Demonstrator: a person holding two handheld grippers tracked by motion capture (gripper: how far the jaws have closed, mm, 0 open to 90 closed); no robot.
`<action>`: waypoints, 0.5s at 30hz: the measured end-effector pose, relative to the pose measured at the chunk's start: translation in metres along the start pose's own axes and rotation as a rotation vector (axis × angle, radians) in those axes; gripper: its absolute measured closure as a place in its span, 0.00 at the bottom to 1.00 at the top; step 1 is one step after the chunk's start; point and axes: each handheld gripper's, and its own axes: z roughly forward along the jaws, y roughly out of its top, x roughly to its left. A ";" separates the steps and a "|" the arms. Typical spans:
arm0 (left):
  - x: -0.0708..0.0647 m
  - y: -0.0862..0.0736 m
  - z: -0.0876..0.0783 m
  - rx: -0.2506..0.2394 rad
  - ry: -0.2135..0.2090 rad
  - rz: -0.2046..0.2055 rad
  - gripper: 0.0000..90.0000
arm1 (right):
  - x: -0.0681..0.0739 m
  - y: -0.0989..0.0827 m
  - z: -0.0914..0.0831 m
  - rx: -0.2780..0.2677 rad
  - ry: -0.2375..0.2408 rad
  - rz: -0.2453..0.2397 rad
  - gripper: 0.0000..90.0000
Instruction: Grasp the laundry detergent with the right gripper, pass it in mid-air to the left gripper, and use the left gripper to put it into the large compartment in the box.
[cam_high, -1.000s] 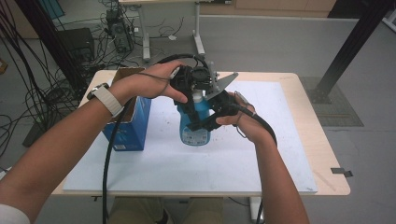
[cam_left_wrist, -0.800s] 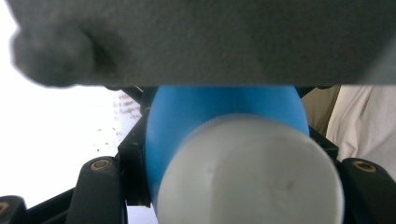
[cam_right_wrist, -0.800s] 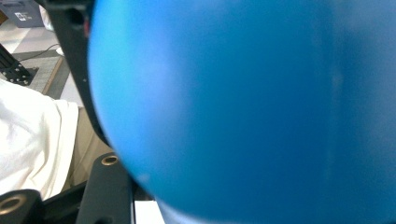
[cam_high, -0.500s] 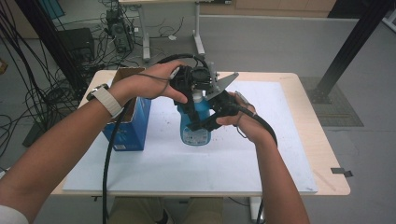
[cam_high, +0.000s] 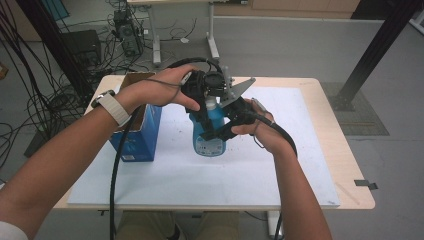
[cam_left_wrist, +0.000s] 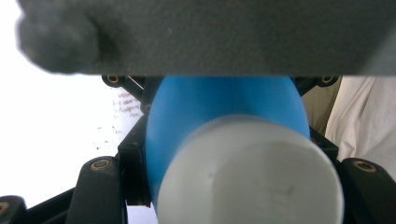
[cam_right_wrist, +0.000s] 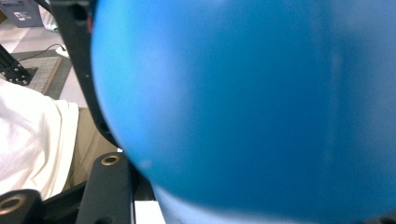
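White mat covers most of the table. Open blue cardboard box stands at the mat's left edge, top flaps up. Blue bottle stands upright mid-mat, just right of the box, not touching it as far as I can tell; label faces the person.

Both grippers are on the bottle. Left gripper comes in from above, jaws closed around the white cap; in the left gripper view the cap sits between the two black jaws, blue shoulder right behind it. Right gripper comes from the side, clamped on the bottle body; in the right gripper view the blue wall is hard against the lens with a black jaw along its left edge. Whether the bottle base bears on the mat or is just lifted, can't tell.

Step, my read: cap work, body braced by the right gripper, cap held by the left. Loosening or tightening, can't tell.

Next move needs:
- right grip firm so the body doesn't spin or tip
- left wrist rotates about the bottle axis, no side load
- if the cap comes free, lift straight up, keep the bottle vertical
- watch for jaw slip on the smooth cap
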 end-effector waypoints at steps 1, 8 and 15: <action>0.000 0.000 0.000 0.000 0.000 0.000 0.41 | 0.000 0.000 0.000 0.000 0.000 0.000 0.48; 0.000 0.000 0.000 -0.003 -0.001 -0.003 0.41 | 0.000 0.000 0.000 0.001 -0.004 -0.002 0.48; 0.000 -0.001 0.000 -0.002 0.000 -0.003 0.41 | 0.000 0.000 0.000 0.002 -0.002 -0.001 0.48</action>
